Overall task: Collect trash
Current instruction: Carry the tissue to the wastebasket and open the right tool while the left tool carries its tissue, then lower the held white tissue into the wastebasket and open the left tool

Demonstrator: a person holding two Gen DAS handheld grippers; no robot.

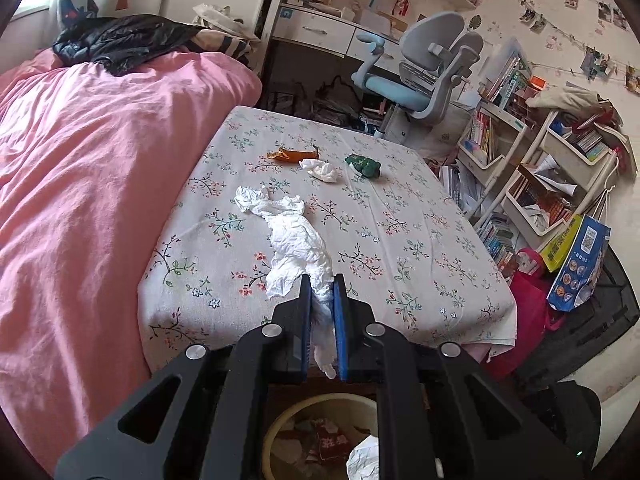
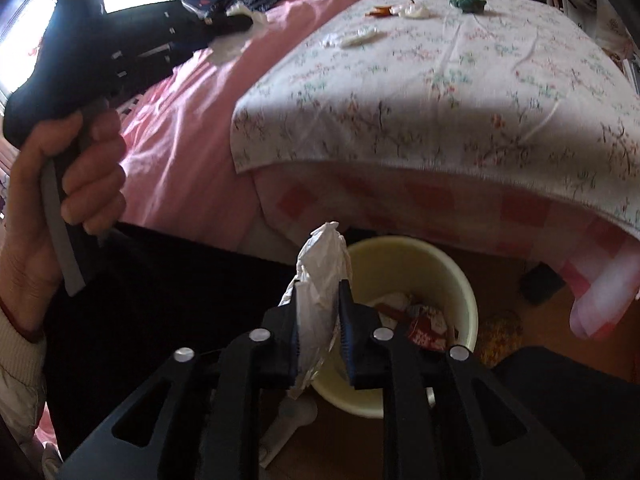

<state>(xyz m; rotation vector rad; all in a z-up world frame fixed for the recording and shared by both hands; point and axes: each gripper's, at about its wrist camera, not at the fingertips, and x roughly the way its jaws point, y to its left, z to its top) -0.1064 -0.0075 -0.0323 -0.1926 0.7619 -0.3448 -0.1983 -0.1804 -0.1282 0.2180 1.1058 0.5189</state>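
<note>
The right gripper (image 2: 319,308) loosely holds a silver wrapper (image 2: 320,280) over the near rim of the yellow bin (image 2: 460,280). It could drop outside. The left gripper (image 1: 322,312) pinches a long, crumpled white tissue (image 1: 298,236) near the bed's front edge; its tail might snag.

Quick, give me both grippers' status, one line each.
Left gripper: closed on crumpled white tissue that trails onto the floral sheet.
Right gripper: white wrapper between its jaws, above the trash bin; grip unclear.
</note>
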